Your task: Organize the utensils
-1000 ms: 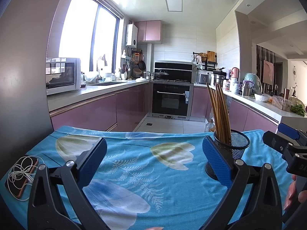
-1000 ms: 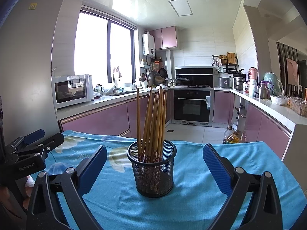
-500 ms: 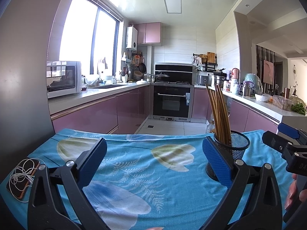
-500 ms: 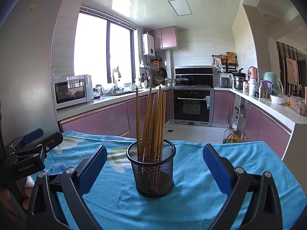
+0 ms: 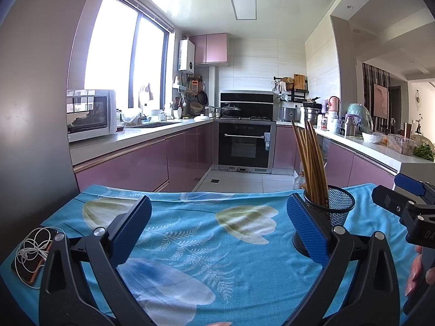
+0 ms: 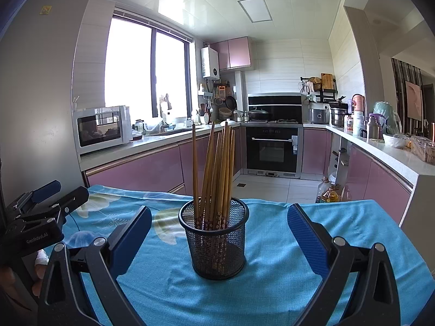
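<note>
The mesh holder [image 6: 214,240] stands upright on the bench [image 6: 339,217], which is covered by a blue flowered cloth, and it is the landmark for everything else. The right gripper [image 6: 219,237] faces it squarely: the holder sits straight ahead, centred between the two wide-spread blue pads, which touch nothing. The left gripper [image 5: 218,226] is also spread wide and empty, and the holder lies off to its right, partly behind its right pad. So the right gripper looks the nearer and better lined up.

Inside the holder is a bundle of chopsticks [image 6: 217,168], their long axis near vertical, tips fanning slightly above the rim. No utensils are visible on the cloth outside the holder. Far left of the holder, at the bench edge, a phone with white earphones [image 5: 32,252] lies flat.
</note>
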Motion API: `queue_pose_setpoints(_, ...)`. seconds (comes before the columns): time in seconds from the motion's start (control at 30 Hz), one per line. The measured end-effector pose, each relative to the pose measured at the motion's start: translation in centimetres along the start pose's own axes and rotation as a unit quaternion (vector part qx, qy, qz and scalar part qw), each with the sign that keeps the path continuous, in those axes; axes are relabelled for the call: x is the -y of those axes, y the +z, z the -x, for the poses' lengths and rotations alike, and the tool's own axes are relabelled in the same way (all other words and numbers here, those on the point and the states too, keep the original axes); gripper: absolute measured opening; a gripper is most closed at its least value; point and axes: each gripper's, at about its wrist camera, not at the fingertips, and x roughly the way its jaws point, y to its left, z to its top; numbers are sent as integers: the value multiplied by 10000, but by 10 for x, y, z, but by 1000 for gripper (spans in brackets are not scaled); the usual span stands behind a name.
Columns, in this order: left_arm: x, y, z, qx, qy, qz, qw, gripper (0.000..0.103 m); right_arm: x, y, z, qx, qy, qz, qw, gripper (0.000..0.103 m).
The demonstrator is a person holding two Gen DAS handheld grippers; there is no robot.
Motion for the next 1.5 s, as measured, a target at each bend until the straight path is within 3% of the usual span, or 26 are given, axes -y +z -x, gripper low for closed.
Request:
queue_pose_setpoints(1.3,-9,2,-5,37,12,-152,9999,98,3,-4,-2,-73,-22,-26,10000,97)
queue_pose_setpoints(1.4,-12,0,-13,-184,8,-161,9997,98,9,-7,-4,-207,-135,32,9997,97)
queue_pose_setpoints(1.5,-20,-5,-30,-628,63,-174,9979,98,29,-12,-15,-693,-362,45,9969,97)
